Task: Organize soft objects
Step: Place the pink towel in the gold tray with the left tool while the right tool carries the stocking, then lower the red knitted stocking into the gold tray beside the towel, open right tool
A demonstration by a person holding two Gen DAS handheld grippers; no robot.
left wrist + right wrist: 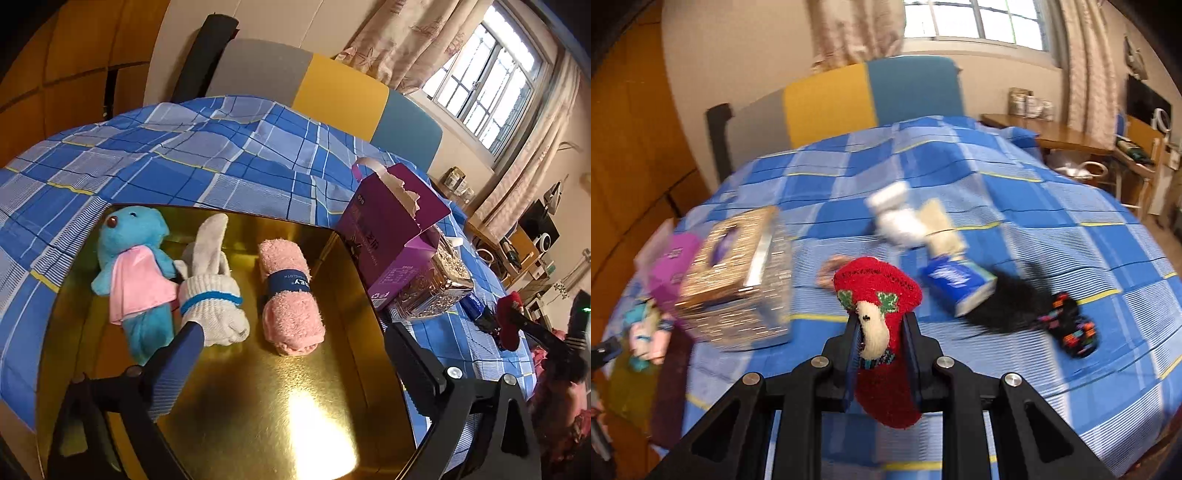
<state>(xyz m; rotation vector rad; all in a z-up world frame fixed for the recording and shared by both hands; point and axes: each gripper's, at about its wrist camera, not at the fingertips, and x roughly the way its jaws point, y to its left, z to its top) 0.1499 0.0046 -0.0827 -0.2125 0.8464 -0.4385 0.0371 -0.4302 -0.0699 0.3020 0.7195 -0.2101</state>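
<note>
On a gold tray (258, 398) lie a blue plush bear in a pink shirt (136, 273), a rolled white glove with a blue band (214, 295) and a rolled pink towel with a navy band (291, 295). My left gripper (291, 328) hangs open over the tray's near part. Its left finger tip is just in front of the glove and nothing is pressed between the pads. My right gripper (882, 332) is shut on a red Christmas sock (882, 295) above the blue plaid bed sheet (1052, 206). The red sock (508, 325) also shows at the right of the left wrist view.
A purple carton (391, 236) and a glittery gold tissue box (738, 284) stand beside the tray's right edge. On the sheet lie white socks (897, 218), a blue tissue pack (956, 280) and a black patterned sock (1067, 328). A desk (1052, 133) stands behind the bed.
</note>
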